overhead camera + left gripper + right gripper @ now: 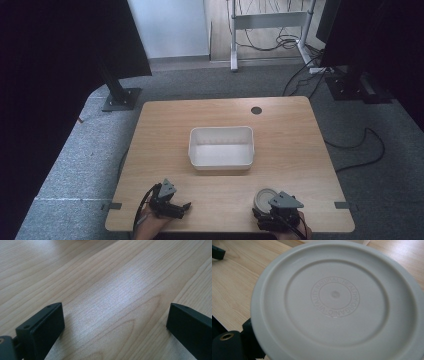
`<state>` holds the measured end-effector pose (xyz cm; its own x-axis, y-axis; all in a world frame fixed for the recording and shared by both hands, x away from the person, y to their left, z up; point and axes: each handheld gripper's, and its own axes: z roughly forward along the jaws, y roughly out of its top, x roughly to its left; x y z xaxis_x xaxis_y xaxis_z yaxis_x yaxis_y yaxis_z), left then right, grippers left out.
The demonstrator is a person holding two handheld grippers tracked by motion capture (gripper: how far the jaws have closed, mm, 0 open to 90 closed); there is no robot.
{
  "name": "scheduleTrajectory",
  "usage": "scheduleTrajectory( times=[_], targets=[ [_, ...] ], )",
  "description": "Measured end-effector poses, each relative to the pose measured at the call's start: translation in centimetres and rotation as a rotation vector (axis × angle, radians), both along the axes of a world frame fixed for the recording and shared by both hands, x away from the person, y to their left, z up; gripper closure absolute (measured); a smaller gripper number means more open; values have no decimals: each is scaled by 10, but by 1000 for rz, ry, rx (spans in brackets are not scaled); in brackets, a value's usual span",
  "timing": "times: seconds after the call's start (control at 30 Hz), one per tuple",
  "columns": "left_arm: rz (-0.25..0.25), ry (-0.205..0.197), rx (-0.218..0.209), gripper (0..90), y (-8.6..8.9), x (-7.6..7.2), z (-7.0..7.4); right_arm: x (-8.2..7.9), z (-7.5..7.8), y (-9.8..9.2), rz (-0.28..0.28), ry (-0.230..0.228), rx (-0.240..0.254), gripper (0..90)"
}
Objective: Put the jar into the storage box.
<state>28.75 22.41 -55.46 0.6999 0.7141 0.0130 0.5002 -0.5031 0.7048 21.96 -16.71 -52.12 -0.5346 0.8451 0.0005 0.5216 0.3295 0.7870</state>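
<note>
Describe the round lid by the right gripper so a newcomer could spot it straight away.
Start at the light wooden table and find the white rectangular plastic bin at its middle. Move toward the near right corner, to the right gripper: the pale grey round plastic lid sits at its jaws. It alone is a flat disc, with raised concentric rings and embossed circular lettering.

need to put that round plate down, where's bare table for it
Bare wood lies between the white bin and the near edge, between the left tool and right tool. Both sides of the bin and the far strip by the cable hole are free. The round plate crowds the near-right corner.
</note>
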Motion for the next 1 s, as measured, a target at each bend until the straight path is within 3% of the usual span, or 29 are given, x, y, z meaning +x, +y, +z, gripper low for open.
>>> scheduleTrajectory(
  times=[1.0],
  targets=[
    [0,0,0,12,0,0,0,26,12,19,21,-9,26,90]
  ],
)
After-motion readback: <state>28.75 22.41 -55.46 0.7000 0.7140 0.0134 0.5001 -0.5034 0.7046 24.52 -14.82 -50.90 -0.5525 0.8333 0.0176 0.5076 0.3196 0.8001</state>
